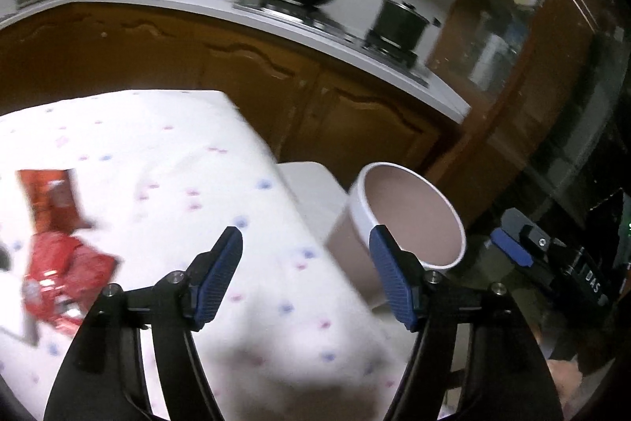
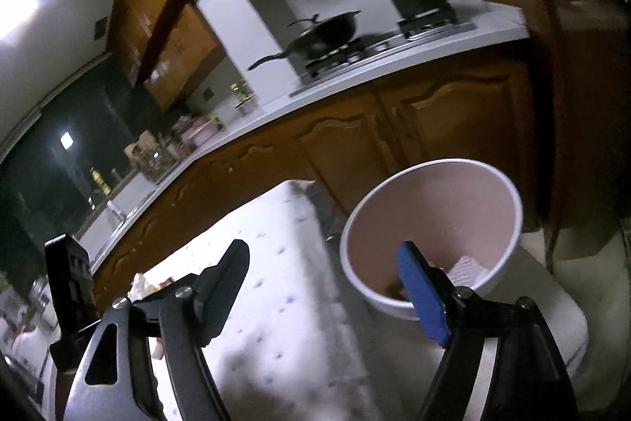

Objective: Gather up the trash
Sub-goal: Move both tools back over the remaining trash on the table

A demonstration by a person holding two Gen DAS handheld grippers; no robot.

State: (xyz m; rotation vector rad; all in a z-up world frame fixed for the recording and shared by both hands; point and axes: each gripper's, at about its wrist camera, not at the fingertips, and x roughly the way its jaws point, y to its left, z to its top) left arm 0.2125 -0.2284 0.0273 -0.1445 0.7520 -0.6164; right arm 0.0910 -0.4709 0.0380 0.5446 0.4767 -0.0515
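The mouth of the pink bin [image 2: 434,216] stands open upward, nothing across its white rim; white scraps lie only at its bottom. It sits just beside the corner of the table [image 1: 189,152], on a white stool [image 1: 311,180] tucked against that edge. The spotted cloth between the left tongs [image 1: 305,243] and the bin lies bare, so the way across is free. Red wrappers [image 1: 63,263] crowd the table's left side. Behind, wooden cabinet doors [image 2: 453,121] close off the space near the bin (a narrow gap remains). Both tongs, the right tongs [image 2: 323,263] included, gape with nothing between their fingers.
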